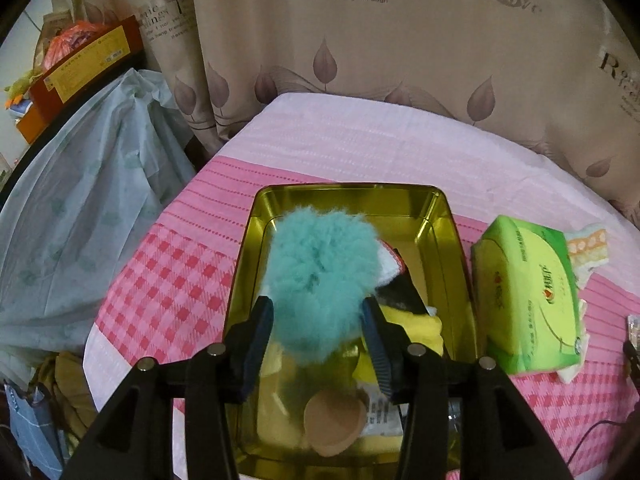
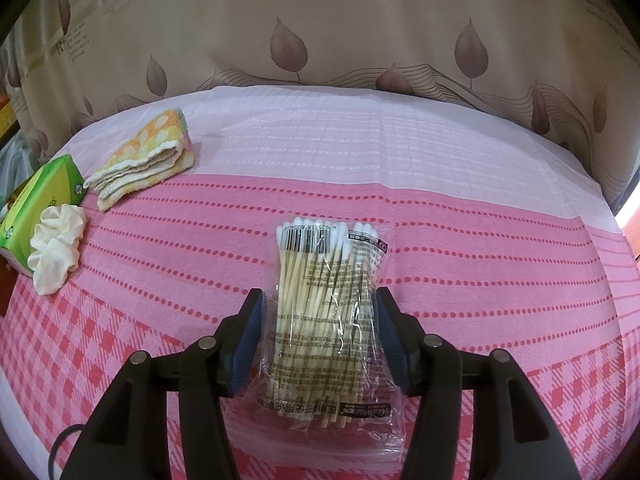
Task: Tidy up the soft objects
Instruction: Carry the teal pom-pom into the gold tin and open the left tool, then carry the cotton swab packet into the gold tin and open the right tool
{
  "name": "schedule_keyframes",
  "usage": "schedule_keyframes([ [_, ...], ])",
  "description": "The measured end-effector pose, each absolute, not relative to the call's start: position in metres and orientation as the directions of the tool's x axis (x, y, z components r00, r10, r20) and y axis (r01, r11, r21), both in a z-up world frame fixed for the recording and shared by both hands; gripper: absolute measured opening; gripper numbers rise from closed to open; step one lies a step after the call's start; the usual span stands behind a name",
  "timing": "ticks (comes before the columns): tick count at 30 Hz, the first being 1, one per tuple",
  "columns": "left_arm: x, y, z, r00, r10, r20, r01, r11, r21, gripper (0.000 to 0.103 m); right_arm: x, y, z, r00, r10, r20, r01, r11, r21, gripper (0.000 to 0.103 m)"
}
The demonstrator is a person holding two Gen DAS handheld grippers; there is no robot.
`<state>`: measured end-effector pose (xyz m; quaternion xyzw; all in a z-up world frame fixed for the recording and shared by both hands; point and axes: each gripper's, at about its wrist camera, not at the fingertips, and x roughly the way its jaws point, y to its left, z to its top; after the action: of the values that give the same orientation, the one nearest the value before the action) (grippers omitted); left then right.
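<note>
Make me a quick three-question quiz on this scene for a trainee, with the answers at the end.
1. True or false: the fluffy teal pom-pom is over the open gold metal tin.
2. What lies between the fingers of the right tool?
A. clear packet of cotton swabs
B. white fabric scrunchie
C. folded orange-patterned towel
3. Fill in: in the left wrist view, the green tissue pack lies to the ___ of the tin.

Key: 1 true; 2 A; 3 right.
</note>
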<state>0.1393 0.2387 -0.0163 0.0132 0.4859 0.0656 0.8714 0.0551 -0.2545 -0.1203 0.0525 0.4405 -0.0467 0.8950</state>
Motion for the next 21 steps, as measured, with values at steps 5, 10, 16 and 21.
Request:
schedule_keyframes([
  [5,0.119,0.235,-0.012,0.549,0.127,-0.826,-0.091,0.992,0.092,0.046,0.053,-0.256,-0.12,0.606,-0.04,-0.794,0.129,0.99,0.049,0.053],
  [10,0.1,0.227,-0.012,0.57,0.112,-0.814,-0.067,0.994,0.09,0.046,0.054,-0.255,-0.12,0.605,-0.047,-0.795,0.128,0.991,0.039,0.053],
  [16,0.092,0.221,-0.016,0.581,0.104,-0.807,-0.035,0.994,0.103,0.046,0.05,-0.255,-0.118,0.605,-0.059,-0.794,0.128,0.992,0.023,0.051],
  [21,0.09,0.223,-0.018,0.578,0.074,-0.813,-0.033,0.997,0.067,0.046,0.047,-0.246,-0.115,0.608,-0.073,-0.791,0.125,0.992,0.005,0.038],
])
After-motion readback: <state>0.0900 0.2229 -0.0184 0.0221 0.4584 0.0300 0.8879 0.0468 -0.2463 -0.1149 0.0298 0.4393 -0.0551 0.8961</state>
